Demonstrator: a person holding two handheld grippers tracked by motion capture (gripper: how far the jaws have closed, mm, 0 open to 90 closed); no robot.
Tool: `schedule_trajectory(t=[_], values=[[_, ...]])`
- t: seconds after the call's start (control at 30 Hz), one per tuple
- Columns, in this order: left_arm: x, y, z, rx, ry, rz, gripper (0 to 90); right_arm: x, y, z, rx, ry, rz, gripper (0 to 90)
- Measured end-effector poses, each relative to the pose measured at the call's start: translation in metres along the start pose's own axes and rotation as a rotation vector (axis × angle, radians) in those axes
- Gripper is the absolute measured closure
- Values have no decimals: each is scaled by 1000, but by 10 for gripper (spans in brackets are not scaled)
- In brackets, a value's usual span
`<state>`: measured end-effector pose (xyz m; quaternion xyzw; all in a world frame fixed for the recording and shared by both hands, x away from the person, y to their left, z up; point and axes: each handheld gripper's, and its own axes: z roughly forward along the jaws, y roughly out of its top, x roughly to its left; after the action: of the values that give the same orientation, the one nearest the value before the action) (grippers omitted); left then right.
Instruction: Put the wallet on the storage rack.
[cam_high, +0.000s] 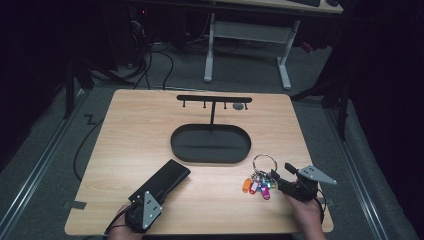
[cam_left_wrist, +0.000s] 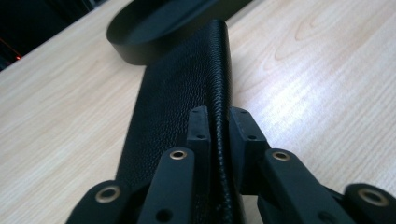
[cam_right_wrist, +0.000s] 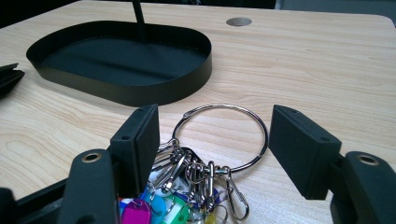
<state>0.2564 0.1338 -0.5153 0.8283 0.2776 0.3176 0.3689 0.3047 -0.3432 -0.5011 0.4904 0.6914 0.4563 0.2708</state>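
Lying near the desk's (cam_high: 130, 130) front edge, a black wallet (cam_high: 165, 180) is clamped by the left gripper (cam_left_wrist: 218, 126). Toward the front right corner, a key ring (cam_right_wrist: 219, 137) is straddled by the wide-open right gripper (cam_right_wrist: 212, 140). A black tray (cam_high: 210, 145) sits mid-desk; grey carpet surrounds.

The setting is a lab or test workspace. A light wooden table (cam_high: 150, 125) stands on grey carpet (cam_high: 240, 75) in a darkened room. Behind the table, a white-framed desk (cam_high: 250, 45) stands on the carpet, with loose black cables (cam_high: 150, 60) trailing across the floor beside it. Metal rails (cam_high: 35, 175) run along the floor left of the table.
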Motion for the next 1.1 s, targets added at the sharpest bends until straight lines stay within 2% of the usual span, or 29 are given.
schedule_trajectory(t=[0.17,0.33,0.63,0.9,1.1], values=[[6,0,-6,-22,-6,-39,812,-1,0,0,0,2,7,343],[13,2,-13,-58,-32,-95,819,0,0,1,4,4,9,343],[26,5,-21,-141,-131,-235,825,0,-1,4,11,9,13,348],[33,11,-22,-176,-182,-298,828,0,-1,5,14,9,14,350],[41,16,-13,-171,-227,-353,829,0,0,2,5,8,10,350]])
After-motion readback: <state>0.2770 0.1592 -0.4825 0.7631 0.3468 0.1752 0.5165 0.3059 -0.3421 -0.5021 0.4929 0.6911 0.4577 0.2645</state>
